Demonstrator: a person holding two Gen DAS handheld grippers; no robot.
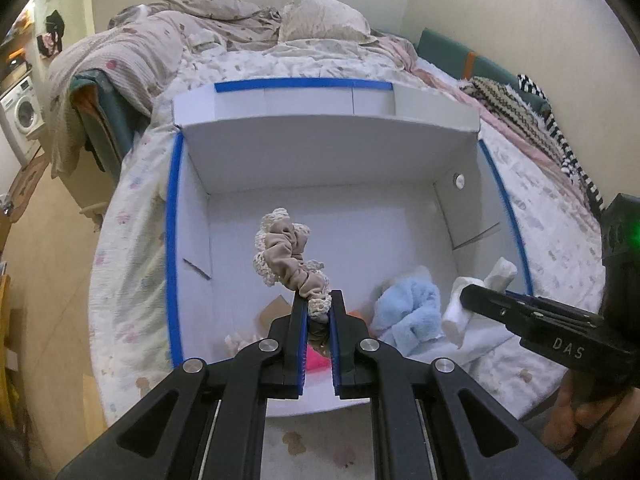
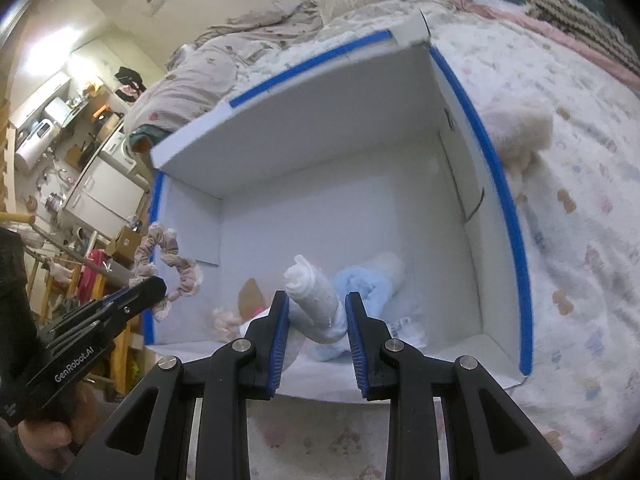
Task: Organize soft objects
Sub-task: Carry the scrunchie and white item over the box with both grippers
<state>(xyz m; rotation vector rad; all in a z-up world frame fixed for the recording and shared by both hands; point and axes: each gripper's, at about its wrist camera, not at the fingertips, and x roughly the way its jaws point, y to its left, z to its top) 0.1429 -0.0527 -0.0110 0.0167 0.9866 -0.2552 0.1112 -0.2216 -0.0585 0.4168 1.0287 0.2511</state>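
A white box (image 1: 328, 148) with blue-taped rims sits open on the bed. My left gripper (image 1: 319, 300) is shut on a beige scrunchie (image 1: 286, 254) and holds it above the box; the scrunchie also shows in the right wrist view (image 2: 176, 268). My right gripper (image 2: 316, 304) is shut on a rolled white cloth (image 2: 316, 300) over the box's near part; the cloth shows in the left wrist view (image 1: 460, 308). A light blue fluffy cloth (image 1: 412, 308) lies on the box floor, with small pinkish items (image 2: 226, 320) and something bright pink (image 1: 316, 360) under my left fingers.
The box (image 2: 516, 240) lies on a patterned bedspread (image 1: 560, 248). A cream fluffy item (image 2: 516, 128) lies on the bed just right of the box. A rumpled blanket and pillow (image 1: 320, 20) lie behind. Striped clothes (image 1: 532, 116) lie at the far right. A kitchen area (image 2: 80, 152) is at left.
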